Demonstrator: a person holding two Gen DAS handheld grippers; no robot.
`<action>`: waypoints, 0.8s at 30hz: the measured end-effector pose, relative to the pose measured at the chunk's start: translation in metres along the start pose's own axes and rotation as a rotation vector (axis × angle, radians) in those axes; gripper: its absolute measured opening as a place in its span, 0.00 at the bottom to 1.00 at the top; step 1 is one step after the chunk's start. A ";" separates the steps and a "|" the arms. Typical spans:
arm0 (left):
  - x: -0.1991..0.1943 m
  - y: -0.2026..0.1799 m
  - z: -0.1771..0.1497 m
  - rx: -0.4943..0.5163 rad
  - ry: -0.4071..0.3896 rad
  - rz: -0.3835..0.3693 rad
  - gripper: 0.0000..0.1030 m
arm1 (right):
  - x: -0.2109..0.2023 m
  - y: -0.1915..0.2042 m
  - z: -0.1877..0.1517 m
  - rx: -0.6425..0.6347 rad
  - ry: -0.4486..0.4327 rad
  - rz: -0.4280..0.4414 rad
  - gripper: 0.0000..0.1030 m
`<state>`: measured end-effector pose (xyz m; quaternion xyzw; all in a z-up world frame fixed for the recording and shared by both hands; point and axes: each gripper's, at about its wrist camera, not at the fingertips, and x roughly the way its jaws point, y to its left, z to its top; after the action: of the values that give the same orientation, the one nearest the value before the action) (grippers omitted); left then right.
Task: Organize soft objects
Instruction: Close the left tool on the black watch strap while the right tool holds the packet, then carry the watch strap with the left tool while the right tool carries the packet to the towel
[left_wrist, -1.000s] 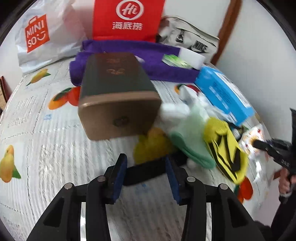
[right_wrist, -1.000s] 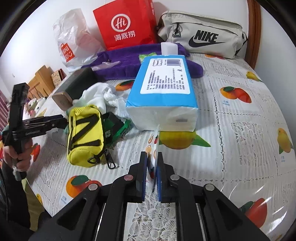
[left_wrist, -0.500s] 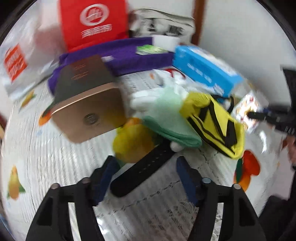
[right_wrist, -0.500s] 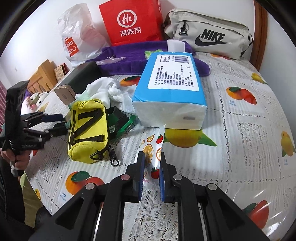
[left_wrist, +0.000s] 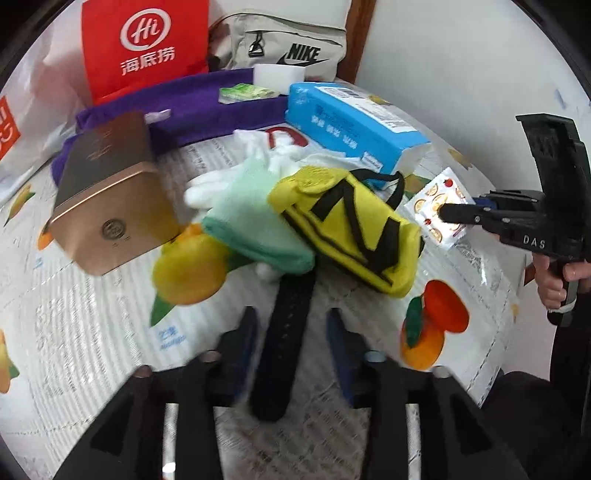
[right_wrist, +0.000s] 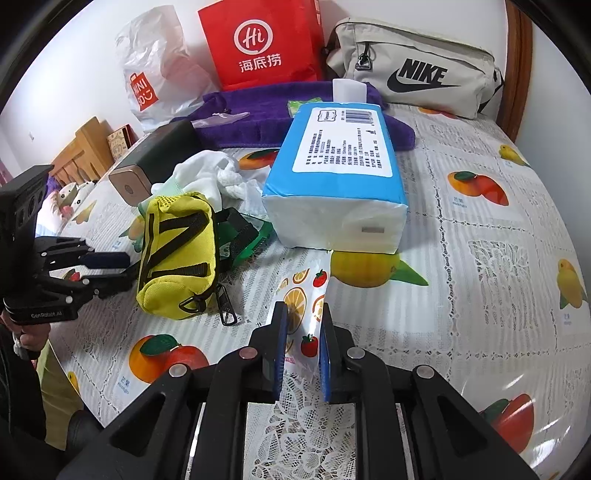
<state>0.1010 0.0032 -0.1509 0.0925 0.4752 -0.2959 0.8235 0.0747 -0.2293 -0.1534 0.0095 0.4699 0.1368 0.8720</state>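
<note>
Nearest the left wrist camera, the left gripper (left_wrist: 291, 328) points down at the fruit-print tablecloth (left_wrist: 92, 332) with a black strap (left_wrist: 288, 332) lying lengthwise between its blue pads (left_wrist: 245, 339); the jaws are closing, but a gap shows on each side of the strap, so the pads are not yet pressing it. The strap runs away from the gripper and disappears under the yellow pouch (left_wrist: 347, 236), taken here as the landmark. Nearest the right wrist camera, the right gripper (right_wrist: 302, 325) is clenched on a fruit-print sachet (right_wrist: 304, 310), jaws narrow, the packet standing up between the pads; in the left wrist view this gripper sits to the right of the yellow pouch, with a hand (left_wrist: 554, 277) on its grip. Touching the pouch on its left side lies a pale green cloth (left_wrist: 255, 225) with white gloves (left_wrist: 258, 155) bunched just behind it. Further left of the pouch, a gold-ended box (left_wrist: 110, 206) lies on its side. Behind the pouch rests a blue tissue pack (right_wrist: 340, 166), its white end facing the right gripper. Beyond that, a purple towel (right_wrist: 266, 107) stretches across the table. Farthest from the pouch, against the wall, stand a red paper bag (right_wrist: 262, 44), a white plastic bag (right_wrist: 155, 66) and a beige waist bag (right_wrist: 417, 66).
</note>
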 end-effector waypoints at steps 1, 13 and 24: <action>0.003 -0.005 0.000 0.015 -0.004 0.027 0.40 | 0.000 0.000 -0.001 0.002 -0.001 0.000 0.16; 0.006 -0.027 -0.004 0.056 -0.018 0.104 0.37 | 0.003 0.007 -0.006 -0.016 0.002 0.020 0.19; -0.006 -0.031 -0.019 -0.040 -0.024 0.142 0.19 | -0.012 0.011 -0.016 -0.027 -0.067 0.042 0.06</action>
<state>0.0676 -0.0111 -0.1519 0.1059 0.4633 -0.2285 0.8497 0.0531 -0.2234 -0.1508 0.0125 0.4382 0.1611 0.8842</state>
